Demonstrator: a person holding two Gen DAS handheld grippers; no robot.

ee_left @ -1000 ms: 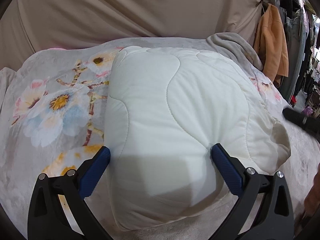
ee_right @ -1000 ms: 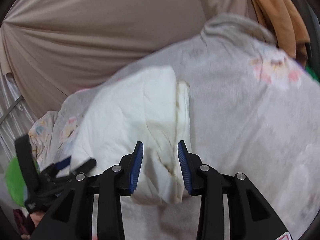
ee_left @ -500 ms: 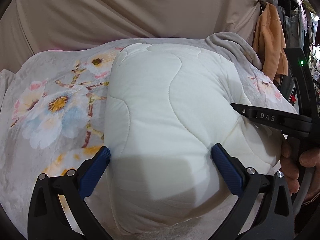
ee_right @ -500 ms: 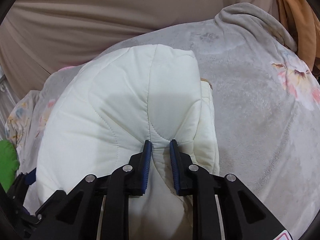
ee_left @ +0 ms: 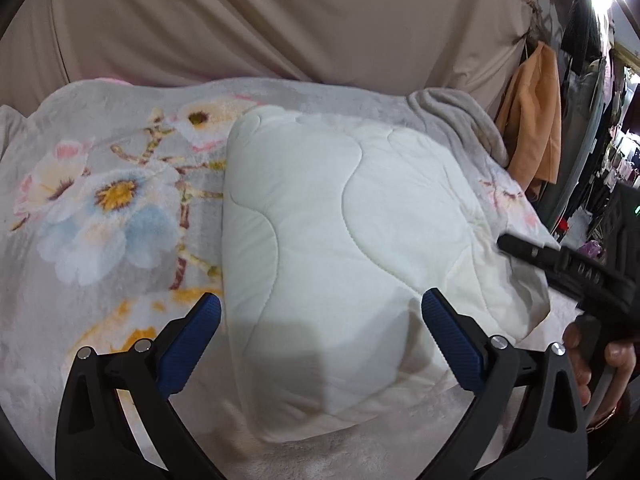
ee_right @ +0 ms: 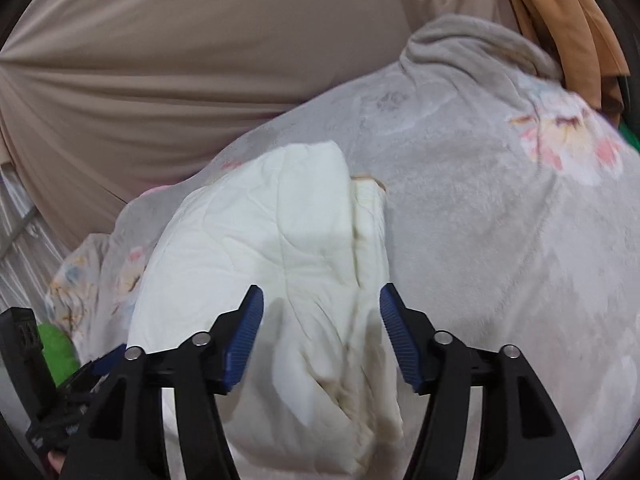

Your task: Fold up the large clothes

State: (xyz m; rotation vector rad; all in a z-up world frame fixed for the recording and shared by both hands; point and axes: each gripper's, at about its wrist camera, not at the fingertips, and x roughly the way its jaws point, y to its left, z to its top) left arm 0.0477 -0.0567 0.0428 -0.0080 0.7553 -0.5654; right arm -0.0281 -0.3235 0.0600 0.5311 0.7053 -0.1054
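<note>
A folded white quilted garment (ee_left: 344, 264) lies on a grey floral blanket (ee_left: 100, 216). It also shows in the right wrist view (ee_right: 280, 264), with its layered edge turned to the right. My left gripper (ee_left: 320, 340) is open, its blue pads straddling the garment's near end without pinching it. My right gripper (ee_right: 320, 332) is open just above the garment's near right edge and holds nothing. The right gripper shows at the right of the left wrist view (ee_left: 568, 268), its tip by the garment's right edge.
The floral blanket (ee_right: 500, 220) covers the whole work surface and bunches at the far right corner. A beige curtain (ee_left: 280, 20) hangs behind. Orange clothing (ee_left: 532, 112) hangs at the right, with dark clothes beyond. A green object (ee_right: 56, 348) lies at the left.
My right gripper, shut on a fold of the garment half a second ago, has opened and let it go, drawing back slightly. The left gripper has stayed open, and its view has tilted up slightly.
</note>
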